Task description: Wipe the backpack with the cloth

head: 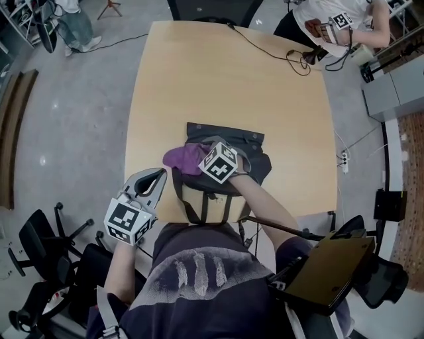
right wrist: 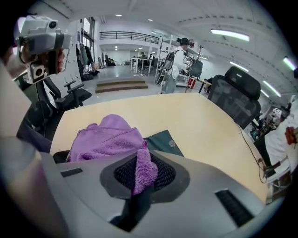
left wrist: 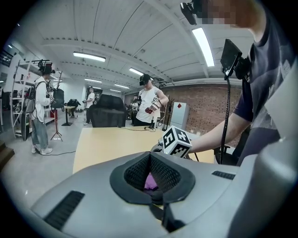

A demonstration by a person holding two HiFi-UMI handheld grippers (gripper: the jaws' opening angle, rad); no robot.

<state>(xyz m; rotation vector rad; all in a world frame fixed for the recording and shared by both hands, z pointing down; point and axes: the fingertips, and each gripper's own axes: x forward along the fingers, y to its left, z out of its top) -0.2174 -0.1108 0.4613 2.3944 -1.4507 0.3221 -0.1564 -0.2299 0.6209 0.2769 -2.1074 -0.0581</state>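
A dark backpack (head: 255, 165) lies flat near the front edge of the wooden table (head: 225, 86), straps toward me. A purple cloth (head: 182, 157) is bunched on its left part. My right gripper (head: 202, 157) rests over the backpack, shut on the cloth; in the right gripper view a fold of the cloth (right wrist: 107, 139) is pinched in my right gripper (right wrist: 142, 158), with dark backpack fabric (right wrist: 163, 142) beyond. My left gripper (head: 158, 175) hovers off the table's front-left edge, jaws together and holding nothing. Past my left gripper (left wrist: 150, 159) a bit of cloth (left wrist: 150, 180) shows.
Black cables (head: 291, 56) trail across the far right of the table, near a person (head: 331, 26) standing there. A black chair (head: 212, 8) stands at the far end. Office chairs (head: 40, 245) crowd my left, and a dark flat panel (head: 331, 268) sits at my right.
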